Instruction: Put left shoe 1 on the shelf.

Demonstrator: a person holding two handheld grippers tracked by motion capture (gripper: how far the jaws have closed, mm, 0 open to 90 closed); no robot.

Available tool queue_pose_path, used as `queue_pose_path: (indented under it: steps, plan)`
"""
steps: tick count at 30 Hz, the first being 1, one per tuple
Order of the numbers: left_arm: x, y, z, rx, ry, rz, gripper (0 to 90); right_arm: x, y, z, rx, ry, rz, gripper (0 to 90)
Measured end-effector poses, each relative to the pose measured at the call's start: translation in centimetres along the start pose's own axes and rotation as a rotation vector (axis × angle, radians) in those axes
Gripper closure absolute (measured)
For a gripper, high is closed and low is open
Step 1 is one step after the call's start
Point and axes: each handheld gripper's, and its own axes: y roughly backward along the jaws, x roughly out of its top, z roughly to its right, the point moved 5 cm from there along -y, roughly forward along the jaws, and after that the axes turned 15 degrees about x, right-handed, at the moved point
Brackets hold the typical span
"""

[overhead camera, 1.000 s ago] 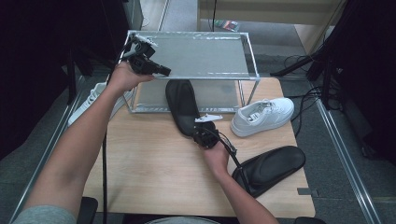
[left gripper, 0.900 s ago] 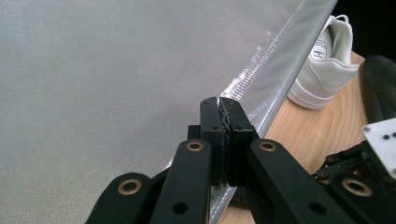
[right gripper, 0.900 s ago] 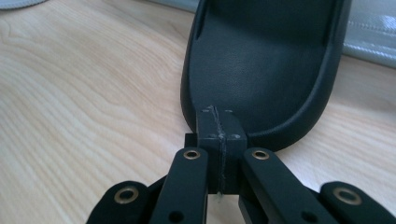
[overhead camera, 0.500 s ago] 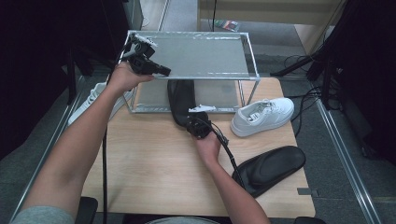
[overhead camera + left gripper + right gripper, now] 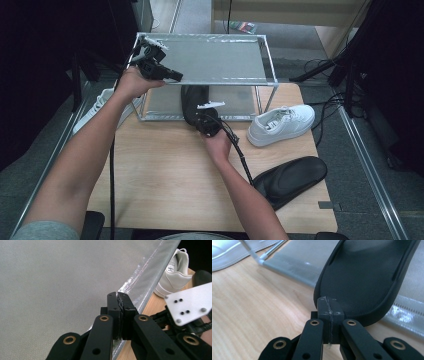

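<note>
Right gripper view: right gripper (image 5: 329, 305) fingers are pressing together at the rim of the black shoe tray (image 5: 364, 277), lying half under the mesh rack (image 5: 210, 60). Left gripper (image 5: 117, 301) fingers are clamping the rack's edge. White sneaker (image 5: 280, 122) is sitting beyond on the table (image 5: 165, 175).

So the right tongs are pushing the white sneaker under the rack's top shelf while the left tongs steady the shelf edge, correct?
Not quite. The right tongs are pushing the black shoe-shaped piece, not the white sneaker, which sits apart on the table to the right. The right gripper view shows the shut tongs against the black piece's end. The left tongs are at the top shelf edge, as you said.
</note>
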Motion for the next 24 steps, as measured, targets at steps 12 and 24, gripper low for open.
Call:
queue_pose_path:
  steps: [12, 24]
  plan:
    - [-0.1, 0.1, 0.0, -0.001, 0.011, 0.014, 88.3, 0.7, -1.1, 0.3, 0.018, 0.015, -0.007, 90.0]
    - [0.3, 2.3, 1.2, -0.023, 0.010, 0.028, 70.6, 0.0, 2.7, -3.0, 0.167, 0.094, -0.018, 82.8]
